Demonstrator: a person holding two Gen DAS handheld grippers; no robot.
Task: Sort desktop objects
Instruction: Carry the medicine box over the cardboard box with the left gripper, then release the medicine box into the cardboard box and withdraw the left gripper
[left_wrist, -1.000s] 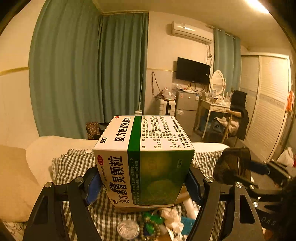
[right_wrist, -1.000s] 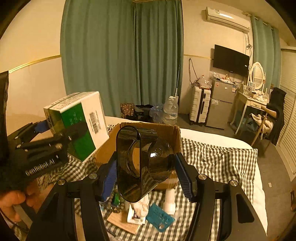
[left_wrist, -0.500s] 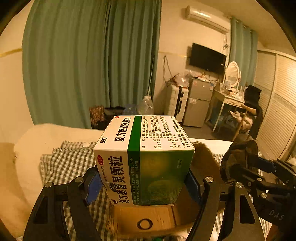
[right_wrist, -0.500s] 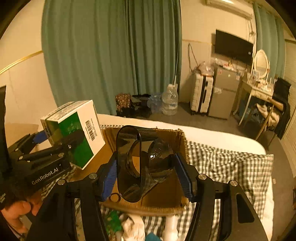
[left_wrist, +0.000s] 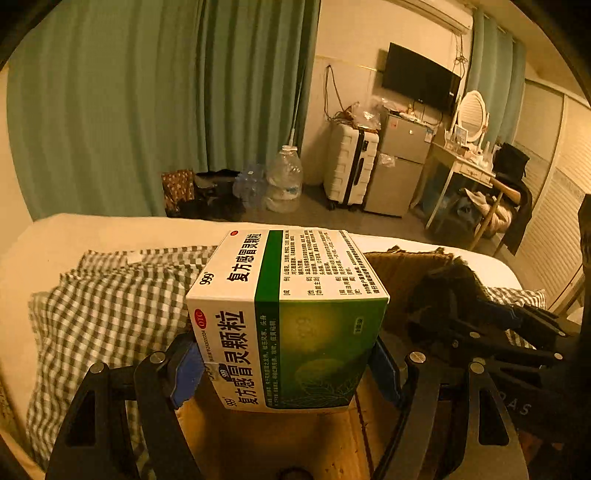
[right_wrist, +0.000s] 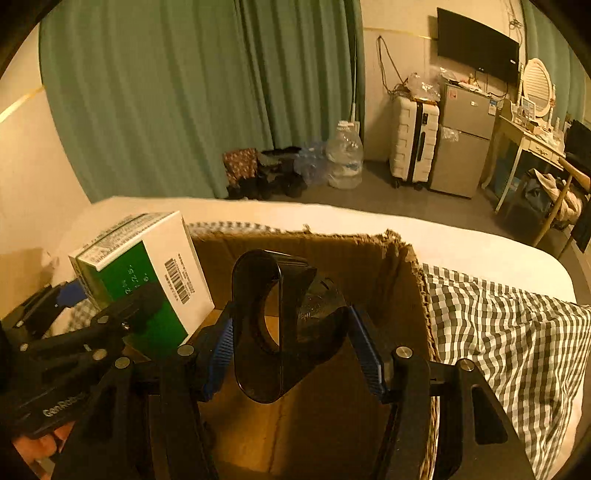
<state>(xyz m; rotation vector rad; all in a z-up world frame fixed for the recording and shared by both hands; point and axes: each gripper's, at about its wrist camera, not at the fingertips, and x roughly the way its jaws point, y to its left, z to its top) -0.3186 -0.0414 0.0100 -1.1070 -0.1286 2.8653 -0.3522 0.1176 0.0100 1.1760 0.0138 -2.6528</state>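
Both tools are matte black plastic frames with triangular cut-outs. Silver round screw heads sit at the joints. The left gripper (left_wrist: 286, 369) has bright blue pads on the inner faces of its fingers (left_wrist: 184, 373). The right gripper (right_wrist: 291, 356) has ribbed blue pads (right_wrist: 221, 350) as well. In the right view, pale lettering runs along the left tool's side, and bare skin of the left hand (right_wrist: 44, 443) shows beneath it.

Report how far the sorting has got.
Done: cannot tell; the cardboard box shows only bare floor. In hand: left gripper holds the medicine box, right gripper the dark plastic piece, both over the box. Left: release both inside.
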